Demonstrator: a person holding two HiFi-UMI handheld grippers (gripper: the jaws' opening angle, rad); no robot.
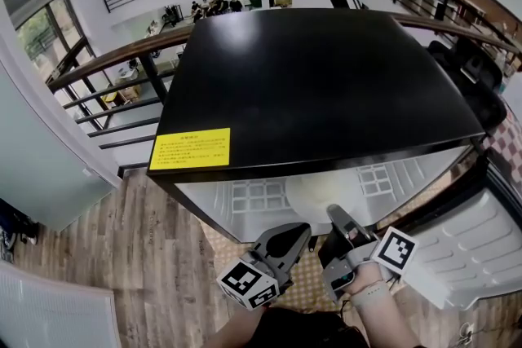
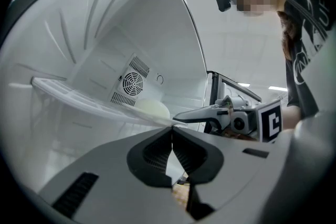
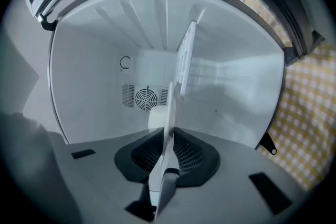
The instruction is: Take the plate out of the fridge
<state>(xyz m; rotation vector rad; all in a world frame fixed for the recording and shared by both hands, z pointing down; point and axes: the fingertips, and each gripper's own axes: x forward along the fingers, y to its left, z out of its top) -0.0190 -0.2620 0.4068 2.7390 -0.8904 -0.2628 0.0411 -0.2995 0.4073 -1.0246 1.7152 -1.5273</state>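
Since the plate [image 1: 316, 193] lies on the shelf [image 1: 245, 196] at the middle of its front edge and is not yet off it, the lift is what I have to worry about. My right gripper [image 3: 169, 131] is rolled on its side, its jaws closed down on a thin white edge that I take for the plate's near rim. The hold is on the rim alone, so the far side will want to sag once the shelf no longer carries it. If I pull out too fast, the plate could pivot in the jaws, scrape the shelf, or slide free and drop on the checked mat [image 3: 307, 113] in front of the fridge [image 1: 326, 85]. A glazed rim is slick, and I judge the bite to be narrow. The open door [image 1: 481, 248] stands near on the right, so a wide swing of that arm could knock it. My left gripper [image 2: 172, 128] hangs at the shelf's front edge, just beside the right one. Its jaws are pressed tip to tip with nothing in them, so it cannot prop the plate unless I slide it underneath.

The plate is pale, cream to white, round and shallow. In the head view it seems bare, though its far part sits under the fridge top, where I cannot see it. It looks thin and light, but hard and breakable.
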